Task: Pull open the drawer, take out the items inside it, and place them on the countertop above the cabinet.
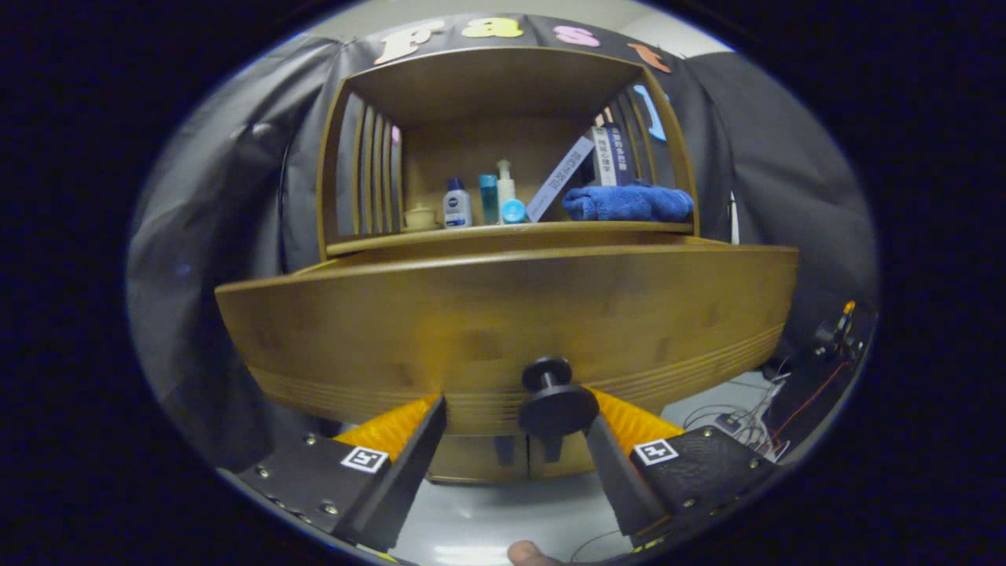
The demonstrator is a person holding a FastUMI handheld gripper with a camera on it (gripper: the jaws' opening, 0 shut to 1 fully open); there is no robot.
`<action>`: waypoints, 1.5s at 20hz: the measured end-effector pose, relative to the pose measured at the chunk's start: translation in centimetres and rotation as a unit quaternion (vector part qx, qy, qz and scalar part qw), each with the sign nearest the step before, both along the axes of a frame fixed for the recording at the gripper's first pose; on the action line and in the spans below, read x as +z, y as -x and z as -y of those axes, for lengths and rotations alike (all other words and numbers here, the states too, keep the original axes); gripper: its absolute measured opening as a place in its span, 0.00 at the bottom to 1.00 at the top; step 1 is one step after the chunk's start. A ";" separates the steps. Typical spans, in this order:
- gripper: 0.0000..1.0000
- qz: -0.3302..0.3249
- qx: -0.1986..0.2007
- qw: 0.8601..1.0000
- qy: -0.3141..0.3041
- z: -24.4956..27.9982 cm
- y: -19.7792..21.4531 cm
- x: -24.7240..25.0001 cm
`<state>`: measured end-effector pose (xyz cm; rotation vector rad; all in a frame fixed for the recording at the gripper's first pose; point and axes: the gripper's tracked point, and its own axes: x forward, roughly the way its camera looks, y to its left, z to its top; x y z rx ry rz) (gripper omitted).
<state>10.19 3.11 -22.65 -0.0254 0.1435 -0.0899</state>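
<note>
between the wide-spread gripper (515, 417) fingers stood a round black knob (556, 405) on the wooden drawer front (503, 322), untouched by the left finger, folded blue towel (627, 203) at the countertop's right edge

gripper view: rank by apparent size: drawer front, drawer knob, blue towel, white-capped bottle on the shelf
1. drawer front
2. blue towel
3. drawer knob, though it is enlarged by nearness, sitting between the open hand-held gripper fingers against the right one
4. white-capped bottle
</note>
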 end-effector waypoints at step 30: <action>0.99 0.064 0.010 0.997 0.037 0.7 -15.4 2.2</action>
